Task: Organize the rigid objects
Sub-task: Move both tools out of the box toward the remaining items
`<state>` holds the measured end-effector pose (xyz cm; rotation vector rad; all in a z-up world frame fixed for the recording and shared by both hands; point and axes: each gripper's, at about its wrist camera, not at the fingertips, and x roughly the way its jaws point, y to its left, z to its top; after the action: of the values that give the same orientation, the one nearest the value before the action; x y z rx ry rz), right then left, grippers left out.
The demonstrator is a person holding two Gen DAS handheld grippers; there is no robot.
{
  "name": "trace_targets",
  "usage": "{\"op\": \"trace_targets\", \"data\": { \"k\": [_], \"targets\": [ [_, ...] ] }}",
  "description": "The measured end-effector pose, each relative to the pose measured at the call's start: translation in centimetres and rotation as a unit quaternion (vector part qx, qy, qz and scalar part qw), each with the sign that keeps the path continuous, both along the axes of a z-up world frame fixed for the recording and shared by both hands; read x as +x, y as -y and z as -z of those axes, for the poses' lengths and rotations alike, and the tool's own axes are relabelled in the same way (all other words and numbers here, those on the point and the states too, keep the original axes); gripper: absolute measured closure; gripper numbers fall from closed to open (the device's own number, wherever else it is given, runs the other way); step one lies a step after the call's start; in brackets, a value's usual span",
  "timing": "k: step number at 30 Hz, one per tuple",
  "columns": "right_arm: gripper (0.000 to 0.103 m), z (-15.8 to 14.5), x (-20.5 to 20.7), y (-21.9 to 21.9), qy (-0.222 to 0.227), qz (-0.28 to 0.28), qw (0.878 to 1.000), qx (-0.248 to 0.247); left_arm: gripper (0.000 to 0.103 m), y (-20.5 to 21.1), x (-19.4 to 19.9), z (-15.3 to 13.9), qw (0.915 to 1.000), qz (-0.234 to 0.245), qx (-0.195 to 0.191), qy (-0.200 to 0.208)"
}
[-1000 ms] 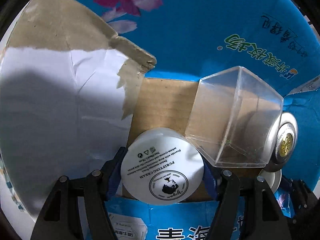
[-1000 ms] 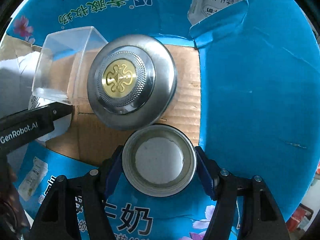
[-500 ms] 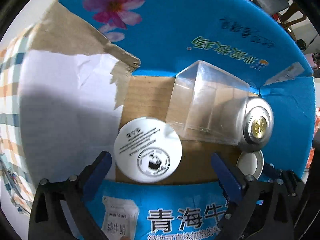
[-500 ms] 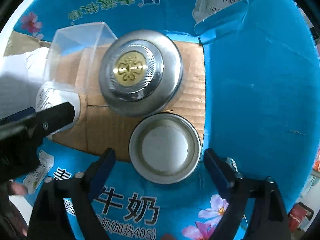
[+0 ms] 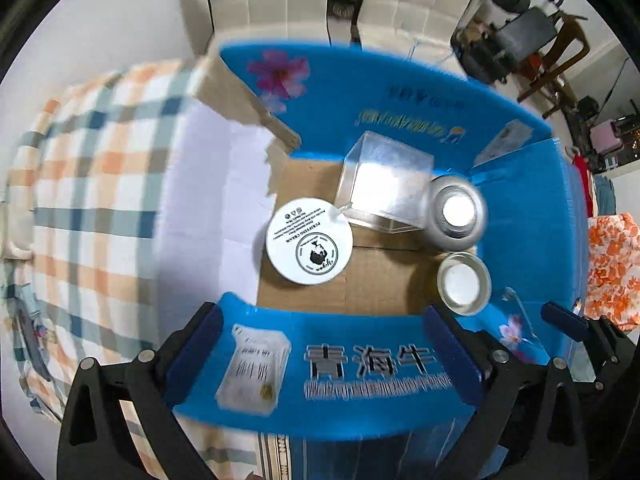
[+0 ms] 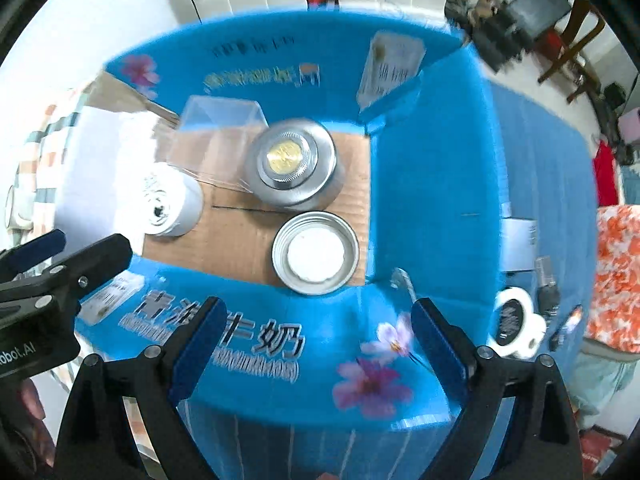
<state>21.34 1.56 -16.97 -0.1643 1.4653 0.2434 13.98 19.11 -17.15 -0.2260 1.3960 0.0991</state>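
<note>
A blue cardboard box holds four things on its brown floor. The white cream jar stands at the left. A clear plastic box lies behind it. The silver tin with a gold emblem sits at the back right, and a small round metal lid lies open side up in front of it. My left gripper is open above the box's near wall, holding nothing. My right gripper is open too, raised above the near wall.
A checked cloth covers the surface left of the box. Right of the box lie a white round container and small dark items. An orange-patterned fabric hangs at the far right. Chairs and furniture stand behind.
Both grippers let go and pulled up and back out of the box. The white jar and the metal lid now rest on the box floor. The jaws have spread wide.
</note>
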Motion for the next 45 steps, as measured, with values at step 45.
{"op": "trace_targets", "data": {
  "k": [45],
  "targets": [
    [0.007, -11.0, -9.2, 22.6, 0.091, 0.185, 0.978, 0.037, 0.001, 19.6, -1.4, -11.6, 0.9874, 0.099, -0.04, 0.117]
  ]
}}
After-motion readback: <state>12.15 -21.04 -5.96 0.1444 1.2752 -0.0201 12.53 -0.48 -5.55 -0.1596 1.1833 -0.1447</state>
